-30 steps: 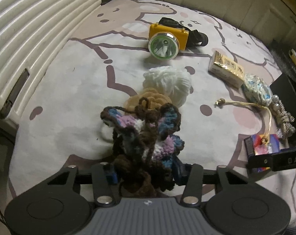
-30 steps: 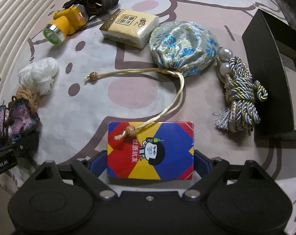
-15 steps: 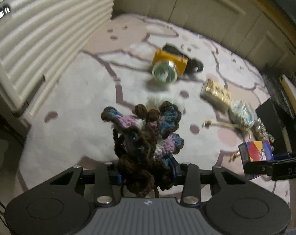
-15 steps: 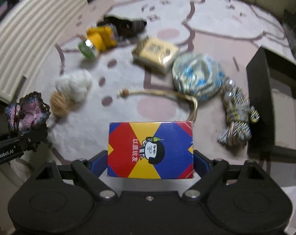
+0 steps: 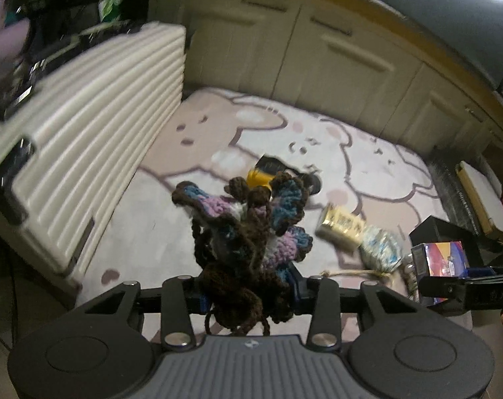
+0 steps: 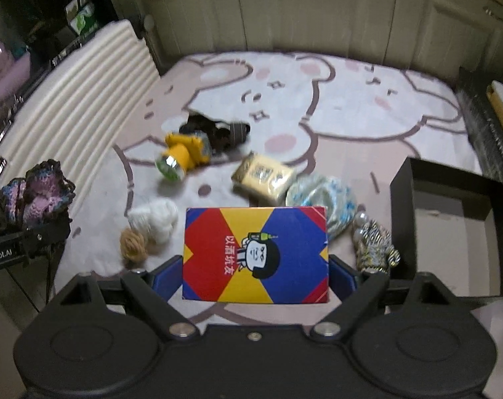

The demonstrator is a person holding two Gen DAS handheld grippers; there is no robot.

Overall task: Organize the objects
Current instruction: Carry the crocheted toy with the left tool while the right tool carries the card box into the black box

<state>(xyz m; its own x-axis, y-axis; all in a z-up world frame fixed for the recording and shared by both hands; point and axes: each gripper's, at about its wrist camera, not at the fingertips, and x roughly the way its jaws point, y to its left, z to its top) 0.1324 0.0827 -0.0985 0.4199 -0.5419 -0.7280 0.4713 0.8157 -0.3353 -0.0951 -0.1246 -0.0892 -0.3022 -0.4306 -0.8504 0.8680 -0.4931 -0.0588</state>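
Note:
My left gripper (image 5: pixel 248 291) is shut on a crocheted yarn piece (image 5: pixel 248 229) in brown, blue and pink, held high above the rug; it also shows in the right wrist view (image 6: pixel 39 196). My right gripper (image 6: pixel 254 276) is shut on a red, yellow and blue card box (image 6: pixel 254 252), lifted off the rug; the box also shows in the left wrist view (image 5: pixel 441 259). On the rug lie a yellow headlamp (image 6: pixel 181 156), a tissue pack (image 6: pixel 264 176), a blue-white pouch (image 6: pixel 324 196), a white yarn ball (image 6: pixel 155 219), a tan yarn ball (image 6: pixel 132 246) and a braided cord (image 6: pixel 374 246).
An open black box (image 6: pixel 447 219) stands on the rug (image 6: pixel 351 106) at the right. A ribbed white suitcase (image 5: pixel 82 126) lies along the left edge. Cabinet doors (image 6: pixel 318 10) close off the far side. Dark shelves (image 6: pixel 25 43) stand at the far left.
Both grippers have risen well above the rug with their objects. The card box came free of the pouch's drawstring and the views now take in the cabinets.

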